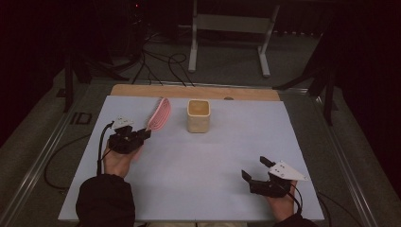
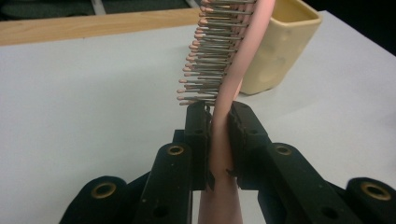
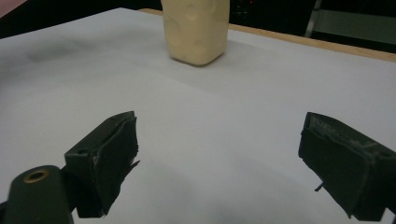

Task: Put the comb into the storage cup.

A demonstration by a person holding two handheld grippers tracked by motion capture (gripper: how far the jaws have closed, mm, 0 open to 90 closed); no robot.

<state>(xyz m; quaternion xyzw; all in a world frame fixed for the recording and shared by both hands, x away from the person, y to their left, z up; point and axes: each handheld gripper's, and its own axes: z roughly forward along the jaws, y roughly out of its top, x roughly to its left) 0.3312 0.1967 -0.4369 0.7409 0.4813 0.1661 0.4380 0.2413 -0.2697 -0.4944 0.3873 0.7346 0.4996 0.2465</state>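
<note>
A table [image 1: 198, 91] carries the scene; its wooden top shows as a light brown strip along the far edge, and metal rails run down its left and right sides. A large pale sheet [image 1: 203, 161] covers nearly all of the top, lying flat, with its near edge close to the person's side. Directly on the sheet, toward the far edge and about the middle, stands a cream square cup [image 1: 198, 115], upright with its open mouth up. In the right gripper view the cup [image 3: 196, 29] rests squarely on the sheet, casting a soft shadow.
</note>
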